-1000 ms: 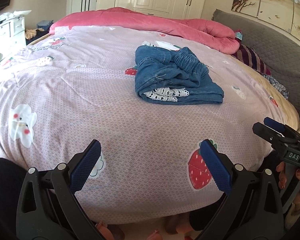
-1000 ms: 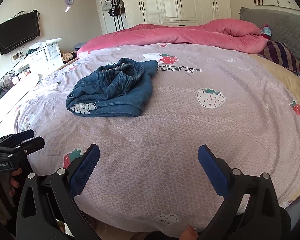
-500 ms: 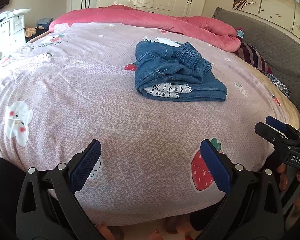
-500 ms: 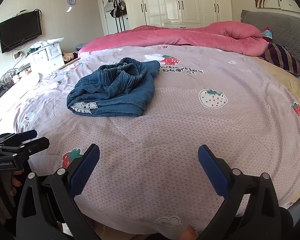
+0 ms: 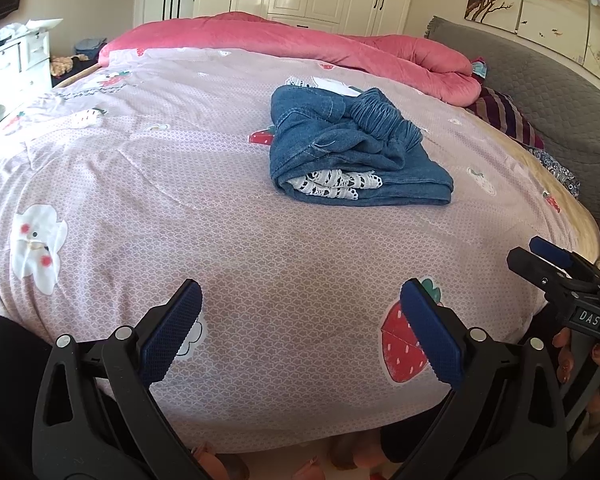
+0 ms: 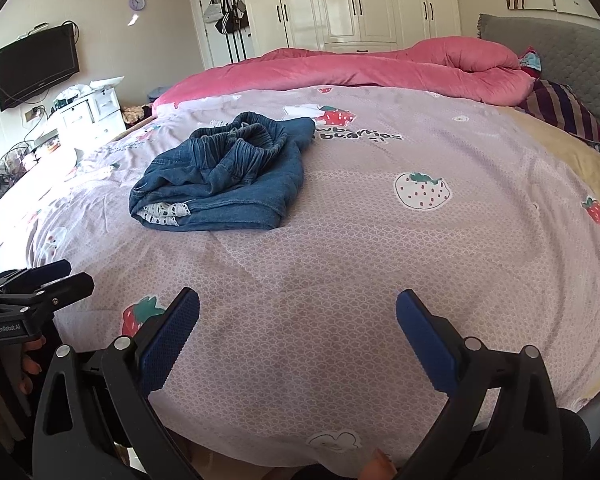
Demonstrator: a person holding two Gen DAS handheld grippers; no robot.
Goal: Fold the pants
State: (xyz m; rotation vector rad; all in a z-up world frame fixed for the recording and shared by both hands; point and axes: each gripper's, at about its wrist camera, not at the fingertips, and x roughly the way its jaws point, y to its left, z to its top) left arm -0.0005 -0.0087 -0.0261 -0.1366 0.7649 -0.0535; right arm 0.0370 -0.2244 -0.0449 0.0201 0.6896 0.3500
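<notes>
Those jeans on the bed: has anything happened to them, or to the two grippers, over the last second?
Nothing was grabbed or released. Both cameras eased a little closer to the jeans, which sit slightly lower and larger in each view. The left gripper and right gripper stayed open and empty, and the jeans kept the same folded shape on the bedspread.

The right gripper [image 6: 298, 324] sits at the near edge of the bed [image 6: 380, 240], its blue-padded jaws spread wide with nothing between them, above the pink strawberry-print cover. The denim pants [image 6: 228, 176] lie in a folded bundle farther in and to the left, white lace trim showing at the near left end, elastic waistband bunched on top. The left gripper [image 6: 40, 280] shows at the near left edge. A pink quilt [image 6: 360, 70] is heaped along the far side.
</notes>
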